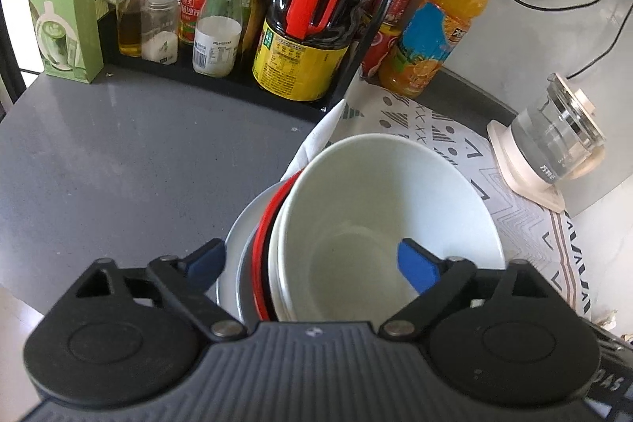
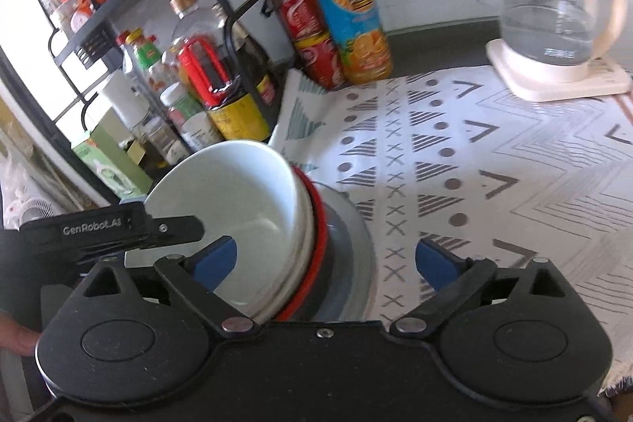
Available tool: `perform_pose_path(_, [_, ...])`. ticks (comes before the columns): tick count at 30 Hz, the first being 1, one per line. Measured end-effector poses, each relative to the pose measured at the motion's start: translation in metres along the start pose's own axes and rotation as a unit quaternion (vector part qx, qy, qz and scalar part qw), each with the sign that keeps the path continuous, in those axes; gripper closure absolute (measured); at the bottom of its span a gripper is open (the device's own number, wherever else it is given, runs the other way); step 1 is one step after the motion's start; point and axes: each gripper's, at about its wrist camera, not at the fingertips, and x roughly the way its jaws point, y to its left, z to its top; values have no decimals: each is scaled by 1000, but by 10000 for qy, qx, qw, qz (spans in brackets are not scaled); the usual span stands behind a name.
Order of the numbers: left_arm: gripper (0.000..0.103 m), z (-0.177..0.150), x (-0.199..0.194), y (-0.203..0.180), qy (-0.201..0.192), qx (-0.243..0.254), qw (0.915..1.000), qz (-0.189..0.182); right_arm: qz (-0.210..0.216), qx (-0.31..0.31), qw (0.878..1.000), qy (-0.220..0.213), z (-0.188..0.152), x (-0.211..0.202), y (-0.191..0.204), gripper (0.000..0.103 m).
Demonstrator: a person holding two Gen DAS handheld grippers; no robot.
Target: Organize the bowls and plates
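Observation:
A stack of dishes is tilted between both grippers: a white bowl (image 1: 379,208) on top, a second white bowl under it, a red-rimmed dish (image 1: 264,244) and a grey plate (image 1: 237,240) below. My left gripper (image 1: 312,260) is open, one blue finger outside the stack's left rim, the other inside the top bowl. In the right wrist view the white bowl (image 2: 237,192), red rim (image 2: 318,224) and grey plate (image 2: 354,244) lie between the wide open fingers of my right gripper (image 2: 328,260). The left gripper's body (image 2: 110,228) reaches in from the left.
A black rack (image 1: 221,86) holds sauce and oil bottles, with a green box (image 1: 65,18) to its left. An orange drink bottle (image 2: 348,2), red cans (image 2: 312,38) and a glass kettle (image 2: 554,14) stand at the back. A patterned cloth (image 2: 494,161) covers the grey counter (image 1: 130,153).

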Motion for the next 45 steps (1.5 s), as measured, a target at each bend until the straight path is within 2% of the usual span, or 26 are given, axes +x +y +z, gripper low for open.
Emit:
perform_pose_path(4, [0, -6, -5, -7, -62, 200, 9998, 36, -138, 94, 9997, -178, -3, -17, -8, 0])
perform_pose_path(17, [0, -35, -37, -35, -225, 811, 9964, -89, -785, 480, 9933, -706, -33, -79, -37, 0])
perform_pose_path(25, [0, -49, -61, -51, -296, 1022, 9940, -238, -1242, 557, 9860, -968, -47, -114, -40, 0])
perform_pose_path(31, [0, -55, -77, -55, -393, 1146, 9915, -474, -1477, 681, 9790, -1233, -54, -135, -29, 0])
perform_pose_path(37, [0, -57, -99, -59, -619, 1539, 9840, -657, -1752, 743, 9699, -1517, -64, -150, -9, 0])
perform_pose_path(45, [0, -60, -115, -38, -618, 1903, 9766, -790, -2100, 889, 9579, -1745, -93, -162, 22, 0])
